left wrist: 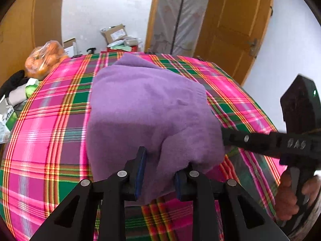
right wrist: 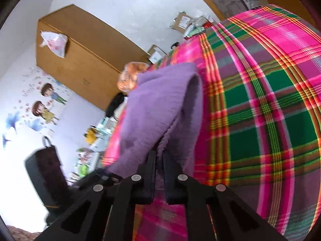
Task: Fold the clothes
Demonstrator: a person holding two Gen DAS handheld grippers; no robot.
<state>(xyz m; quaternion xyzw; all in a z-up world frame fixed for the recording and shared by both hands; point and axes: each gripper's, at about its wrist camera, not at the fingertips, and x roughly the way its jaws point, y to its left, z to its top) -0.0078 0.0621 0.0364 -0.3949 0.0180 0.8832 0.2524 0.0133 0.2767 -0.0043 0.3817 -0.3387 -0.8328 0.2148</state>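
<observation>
A purple fleece garment (left wrist: 146,108) lies in a thick folded heap on the pink and green plaid table cover (left wrist: 52,132). My left gripper (left wrist: 160,172) holds the garment's near edge, with a thick bunch of fabric between its blue-padded fingers. My right gripper (left wrist: 225,138) reaches in from the right and meets the garment's right edge. In the right wrist view, my right gripper (right wrist: 160,160) is shut on a fold of the purple garment (right wrist: 152,108), which rises in a doubled flap above the plaid cover (right wrist: 260,104).
A bag of oranges (left wrist: 45,59) and dark clutter (left wrist: 14,82) sit at the table's left edge. Cardboard boxes (left wrist: 116,33) stand behind the table, beside a wooden door (left wrist: 234,20). A person's hand (left wrist: 289,198) grips the right tool. A wooden wardrobe (right wrist: 80,54) stands by the wall.
</observation>
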